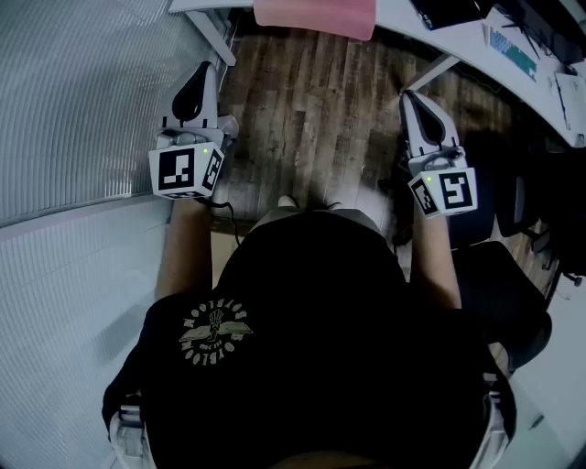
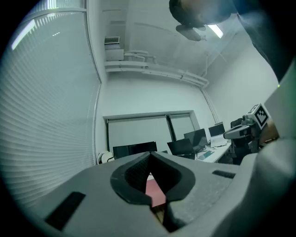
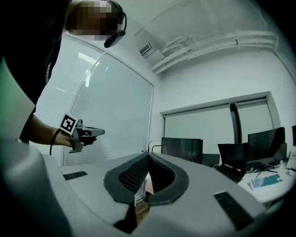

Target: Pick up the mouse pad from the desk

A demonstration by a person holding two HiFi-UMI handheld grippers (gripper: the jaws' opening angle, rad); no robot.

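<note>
Left gripper (image 1: 198,75) and right gripper (image 1: 411,99), two in all, jaws pressed together and empty, are hovering over open wooden floor (image 1: 311,119), facing one pink mouse pad (image 1: 316,16) lying at the desk (image 1: 403,20) edge.

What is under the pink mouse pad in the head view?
The mouse pad rests on the white desk; its near edge seems to overhang the wood floor. The desk surface beneath it is covered.

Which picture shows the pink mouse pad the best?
The head view. The pink mouse pad lies on the white desk at the top edge, partly cut off. The left gripper view shows only a pink sliver low in the middle. The right gripper view shows too little to tell.
</note>
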